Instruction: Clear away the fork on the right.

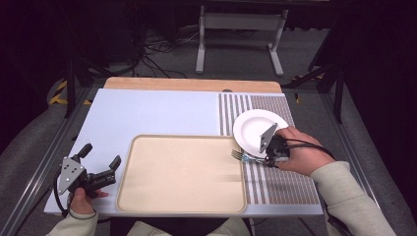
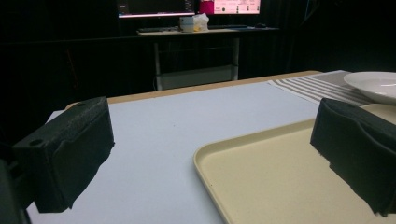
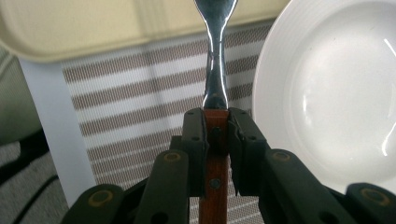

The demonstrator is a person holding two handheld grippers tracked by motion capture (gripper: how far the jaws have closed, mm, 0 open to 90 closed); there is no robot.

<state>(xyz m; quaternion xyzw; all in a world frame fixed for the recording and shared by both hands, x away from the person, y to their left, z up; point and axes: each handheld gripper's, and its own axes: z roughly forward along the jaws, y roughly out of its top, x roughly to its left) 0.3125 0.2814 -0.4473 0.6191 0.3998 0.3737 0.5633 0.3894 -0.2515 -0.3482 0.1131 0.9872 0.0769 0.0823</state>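
Already the right gripper [image 3: 215, 135] clamps the fork [image 3: 215, 60] by its wooden handle – tines pointing toward the tray [image 1: 147, 196] just beyond – while the left gripper [image 1: 101, 164] waits agape, empty.

Left hand-held gripper [image 1: 101, 163]: held low at the near left, jaws spread wide apart, pointing forward and to the right; left hand [image 1: 81, 196] wraps its grip from below, sleeve at the bottom edge.
Right hand-held gripper [image 1: 268, 156]: at the right, pointing left, jaws pressed together on a thin handle; right hand [image 1: 300, 157] closed around its body, forearm angled in from the lower right.
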